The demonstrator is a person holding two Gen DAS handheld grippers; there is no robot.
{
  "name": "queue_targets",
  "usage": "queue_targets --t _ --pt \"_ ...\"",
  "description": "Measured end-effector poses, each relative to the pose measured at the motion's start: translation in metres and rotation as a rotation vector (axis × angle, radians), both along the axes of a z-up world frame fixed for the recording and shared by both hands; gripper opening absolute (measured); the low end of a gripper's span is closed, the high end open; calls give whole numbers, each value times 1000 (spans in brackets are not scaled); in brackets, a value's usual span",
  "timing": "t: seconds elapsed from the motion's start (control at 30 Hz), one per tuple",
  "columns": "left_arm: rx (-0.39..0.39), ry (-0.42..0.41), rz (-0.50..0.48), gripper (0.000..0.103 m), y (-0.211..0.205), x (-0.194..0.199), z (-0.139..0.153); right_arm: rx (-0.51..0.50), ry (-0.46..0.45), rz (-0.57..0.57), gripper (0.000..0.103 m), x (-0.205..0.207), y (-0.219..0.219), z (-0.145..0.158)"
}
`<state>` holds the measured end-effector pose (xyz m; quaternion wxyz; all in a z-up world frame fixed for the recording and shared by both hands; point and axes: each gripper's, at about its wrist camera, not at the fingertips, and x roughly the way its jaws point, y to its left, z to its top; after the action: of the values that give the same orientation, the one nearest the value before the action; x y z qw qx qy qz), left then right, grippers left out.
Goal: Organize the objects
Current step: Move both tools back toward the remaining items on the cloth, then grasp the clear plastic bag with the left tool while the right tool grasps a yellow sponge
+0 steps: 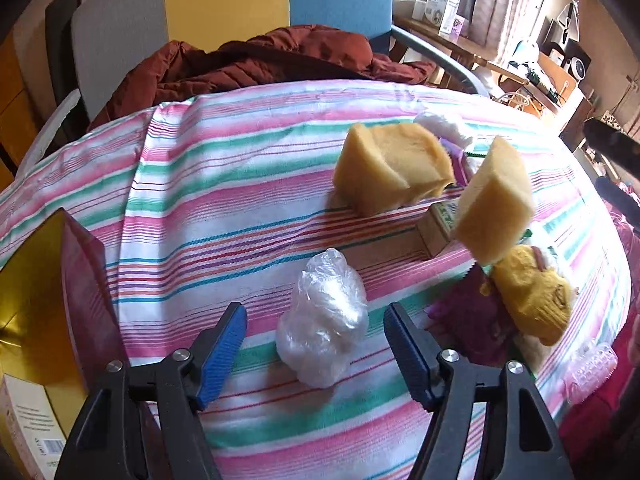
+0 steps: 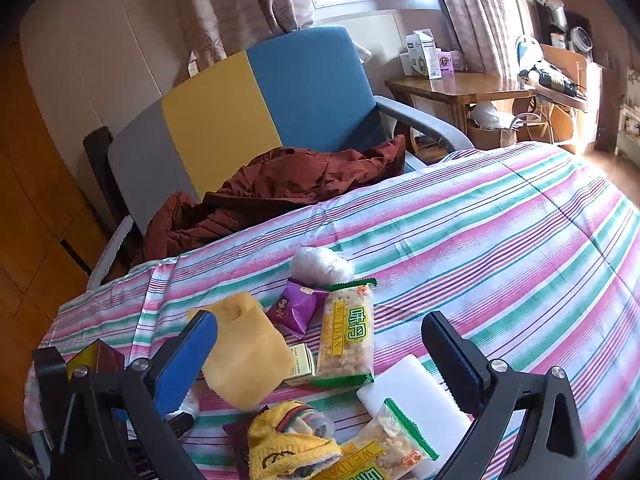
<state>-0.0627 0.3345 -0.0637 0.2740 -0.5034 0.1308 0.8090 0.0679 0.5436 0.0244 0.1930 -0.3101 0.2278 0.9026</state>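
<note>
Two yellow sponges (image 1: 390, 170) lie on the striped bed (image 1: 224, 208) beyond my left gripper (image 1: 315, 354), spread wide around a crumpled plastic bag (image 1: 324, 322), while my right gripper (image 2: 320, 356) gapes empty over snack packets (image 2: 347, 336).
</note>
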Motion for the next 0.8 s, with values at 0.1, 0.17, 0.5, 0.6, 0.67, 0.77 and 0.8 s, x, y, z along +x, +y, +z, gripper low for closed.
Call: queue_targets --t 0.1,0.17,0.5,0.6,0.67,0.77,0.8 --pt "-5 -19 9 57 2 -4 -8 -7 -4 1 103 -1 1 -2" --pt "-6 2 5 50 2 -2 -10 -9 -9 4 103 -2 1 -2" --pt "-18 43 -9 41 0 -1 -11 30 2 177 103 -16 -30 -1" --pt "-16 36 -7 41 0 -3 -12 62 -24 223 103 -22 -41 -4" --pt "-14 37 -5 41 0 -3 -12 81 -44 240 103 -26 -46 -7" --pt "-11 38 -5 41 0 -3 -12 79 -73 252 103 -33 -48 -12" --pt "-8 35 -3 41 -1 -3 -12 74 -84 256 103 -37 -47 -14"
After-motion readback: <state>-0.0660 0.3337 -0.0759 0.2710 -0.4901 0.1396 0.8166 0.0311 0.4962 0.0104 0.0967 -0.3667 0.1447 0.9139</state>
